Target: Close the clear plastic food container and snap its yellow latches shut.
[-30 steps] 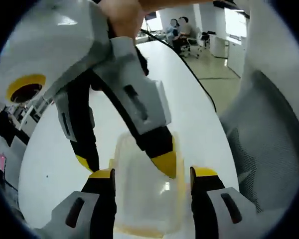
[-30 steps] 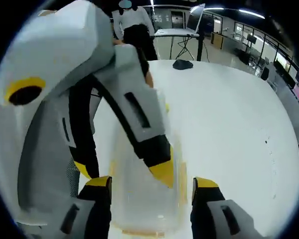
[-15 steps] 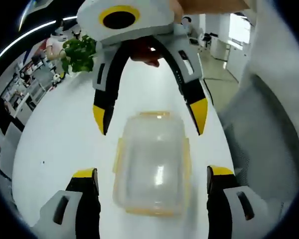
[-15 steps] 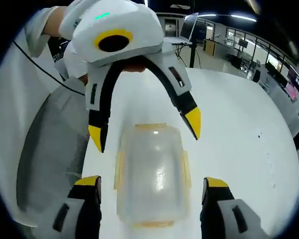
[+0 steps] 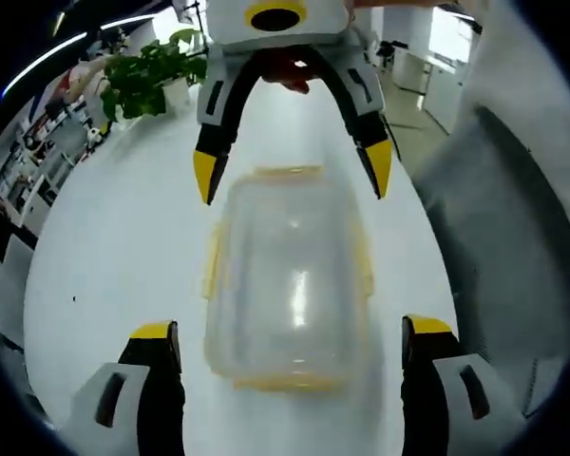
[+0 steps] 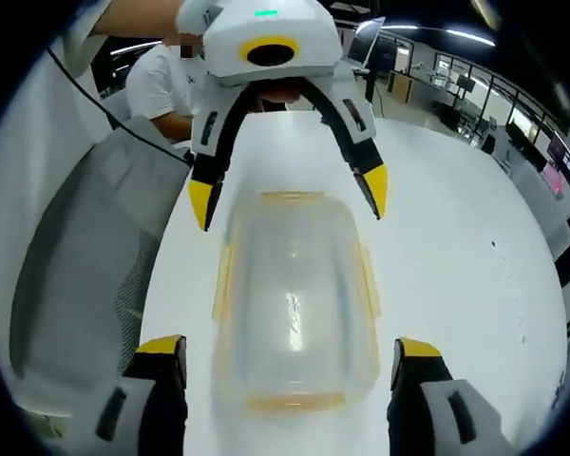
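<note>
Container: the clear box (image 5: 290, 275) lies flat on the white bench (image 5: 114, 247), lid on, between your two sets of tongs, which face each other along its length.
Left tongs (image 5: 290, 347): released, spread wider than the box, at 6 o'clock in the left gripper view; grasping nothing.
Right tongs (image 6: 290, 361): released too, straddling the opposite end, empty.
Latches: yellow strips (image 6: 368, 280) run along the long sides and both ends; you cannot tell whether any is snapped.
Step in hand: judged as lining up to press the latches.
How to do it well: steady one end, press a yellow flap down squarely and work opposite pairs so the lid seats evenly.
</note>
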A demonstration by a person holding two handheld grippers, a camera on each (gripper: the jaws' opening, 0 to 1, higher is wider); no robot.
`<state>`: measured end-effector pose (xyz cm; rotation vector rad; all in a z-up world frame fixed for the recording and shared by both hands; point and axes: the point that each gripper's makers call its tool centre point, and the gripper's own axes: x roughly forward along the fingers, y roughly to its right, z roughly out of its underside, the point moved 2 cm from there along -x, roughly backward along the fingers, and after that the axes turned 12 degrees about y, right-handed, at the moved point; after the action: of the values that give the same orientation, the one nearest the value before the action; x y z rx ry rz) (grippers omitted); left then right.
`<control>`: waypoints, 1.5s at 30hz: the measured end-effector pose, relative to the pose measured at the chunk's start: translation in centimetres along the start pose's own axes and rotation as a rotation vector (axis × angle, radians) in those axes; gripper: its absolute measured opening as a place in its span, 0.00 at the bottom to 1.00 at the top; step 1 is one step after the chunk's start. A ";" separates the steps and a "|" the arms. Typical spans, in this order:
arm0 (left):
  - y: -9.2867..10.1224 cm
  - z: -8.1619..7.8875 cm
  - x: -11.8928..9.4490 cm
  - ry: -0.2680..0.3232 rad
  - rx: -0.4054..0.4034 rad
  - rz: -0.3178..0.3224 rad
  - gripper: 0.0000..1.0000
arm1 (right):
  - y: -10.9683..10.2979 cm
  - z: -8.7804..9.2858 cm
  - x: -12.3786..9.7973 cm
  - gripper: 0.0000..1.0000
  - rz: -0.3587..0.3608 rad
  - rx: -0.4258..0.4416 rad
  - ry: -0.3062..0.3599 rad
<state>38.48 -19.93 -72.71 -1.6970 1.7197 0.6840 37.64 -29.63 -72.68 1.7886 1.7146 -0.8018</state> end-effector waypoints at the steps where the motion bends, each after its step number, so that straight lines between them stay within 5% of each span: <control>1: 0.0 0.1 0.1 -0.005 0.018 -0.004 0.89 | 0.2 0.4 0.1 0.87 0.010 -0.002 -0.017; 2: -0.3 0.5 0.3 -0.024 0.040 -0.023 0.86 | 0.5 1.2 0.1 0.85 0.028 0.009 -0.069; 7: -0.3 1.2 1.2 -0.047 0.036 -0.035 0.78 | 0.3 0.9 1.1 0.82 0.019 -0.024 -0.070; 22: 0.2 1.9 0.6 -0.044 0.052 -0.051 0.78 | -0.1 0.3 2.0 0.78 0.031 -0.029 -0.073; 45: 2.1 9.0 -6.3 -0.046 0.014 -0.079 0.78 | -1.7 -6.9 8.8 0.78 -0.005 -0.066 -0.088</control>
<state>36.90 -8.96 -74.31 -1.7162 1.6137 0.6681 36.49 -18.49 -74.34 1.6807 1.6701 -0.8052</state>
